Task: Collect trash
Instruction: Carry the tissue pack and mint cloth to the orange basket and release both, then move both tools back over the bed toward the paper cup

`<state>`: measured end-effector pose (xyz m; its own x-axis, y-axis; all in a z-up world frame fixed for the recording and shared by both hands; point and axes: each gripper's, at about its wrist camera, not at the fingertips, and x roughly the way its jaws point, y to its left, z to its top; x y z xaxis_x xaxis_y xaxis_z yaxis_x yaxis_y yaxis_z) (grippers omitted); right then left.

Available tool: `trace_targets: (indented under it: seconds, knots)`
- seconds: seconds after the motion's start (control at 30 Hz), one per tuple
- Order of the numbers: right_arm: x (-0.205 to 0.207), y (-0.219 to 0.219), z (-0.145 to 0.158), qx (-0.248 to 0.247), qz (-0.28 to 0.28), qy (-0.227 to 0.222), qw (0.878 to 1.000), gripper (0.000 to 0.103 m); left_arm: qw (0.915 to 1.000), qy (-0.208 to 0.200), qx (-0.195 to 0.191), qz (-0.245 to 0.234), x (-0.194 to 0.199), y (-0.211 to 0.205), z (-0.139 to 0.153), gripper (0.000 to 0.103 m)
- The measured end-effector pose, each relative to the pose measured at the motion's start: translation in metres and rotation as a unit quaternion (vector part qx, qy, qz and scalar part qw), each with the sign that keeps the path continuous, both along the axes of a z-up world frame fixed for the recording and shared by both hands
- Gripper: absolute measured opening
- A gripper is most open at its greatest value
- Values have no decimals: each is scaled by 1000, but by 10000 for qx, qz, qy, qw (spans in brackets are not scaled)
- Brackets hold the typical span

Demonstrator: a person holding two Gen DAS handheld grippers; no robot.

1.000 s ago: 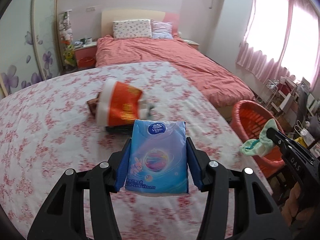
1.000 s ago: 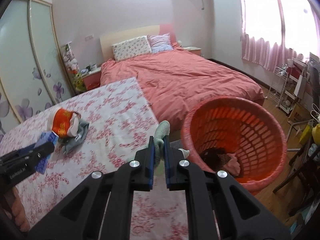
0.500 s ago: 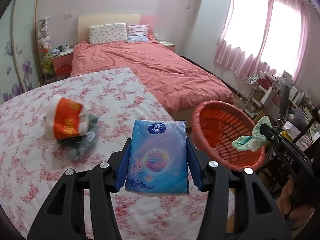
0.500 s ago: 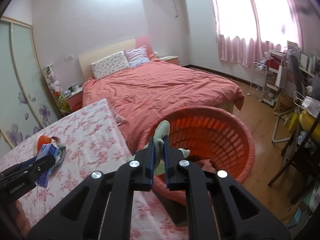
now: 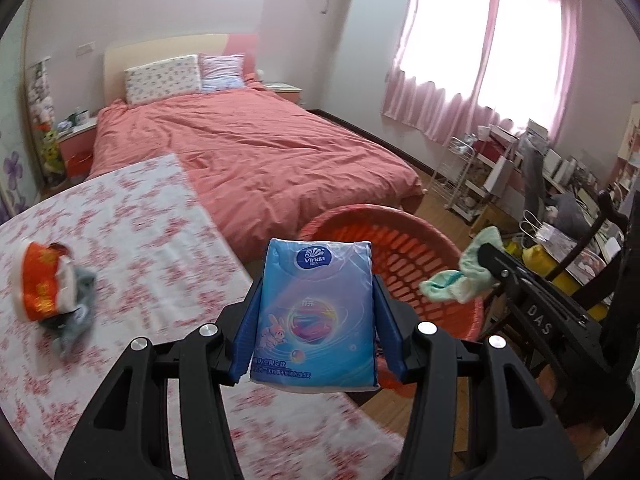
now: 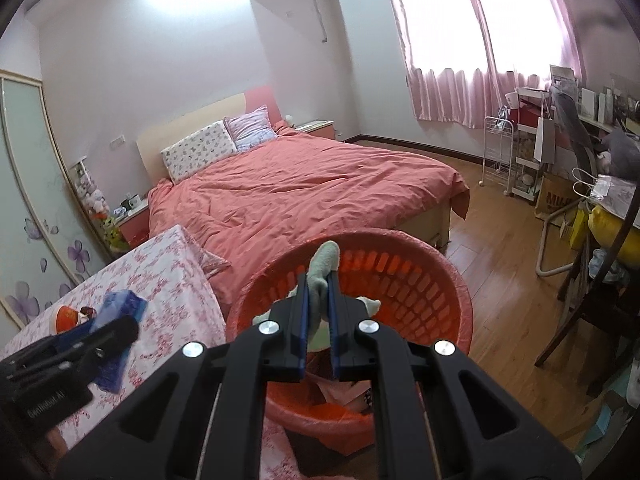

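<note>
Both grippers have swung from the floral surface (image 5: 120,216) toward the orange basket (image 6: 440,276) at lower centre, left gripper (image 5: 316,332) jaws clamping the light, squashy tissue pack (image 5: 316,312) by its sides, right gripper (image 6: 318,324) jaws pinching a limp green cloth (image 6: 326,264).

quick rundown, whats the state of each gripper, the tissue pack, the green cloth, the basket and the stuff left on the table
left gripper: shut on the tissue pack
tissue pack: held upright, off the table
right gripper: shut on the green cloth
green cloth: pinched, hanging over the basket
red basket: open, some items already inside
red wrapper: lying on the floral table on a grey cloth
</note>
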<state>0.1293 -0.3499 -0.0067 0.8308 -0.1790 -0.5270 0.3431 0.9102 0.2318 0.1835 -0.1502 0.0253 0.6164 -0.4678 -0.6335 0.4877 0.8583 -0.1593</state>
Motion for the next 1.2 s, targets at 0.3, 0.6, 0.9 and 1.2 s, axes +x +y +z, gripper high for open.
trace_targets:
  seconds: [0.3,0.6,0.9,1.2]
  knots:
    - [11,-24,-7,114,-8,-78,9999,10,9993,85,122,-347,9,-44,-15,52]
    - [27,-48,-22,381,-48,-53,9992,17,9976,376,348,-462,23,-72,-40,53]
    - [33,-65,-42,649,-170,137,9977,34,9957,616,563,-414,25,-75,-59,67]
    - [29,-53,-36,459,-152,188,9987,43,9963,425,748,81,25,-34,-50,68]
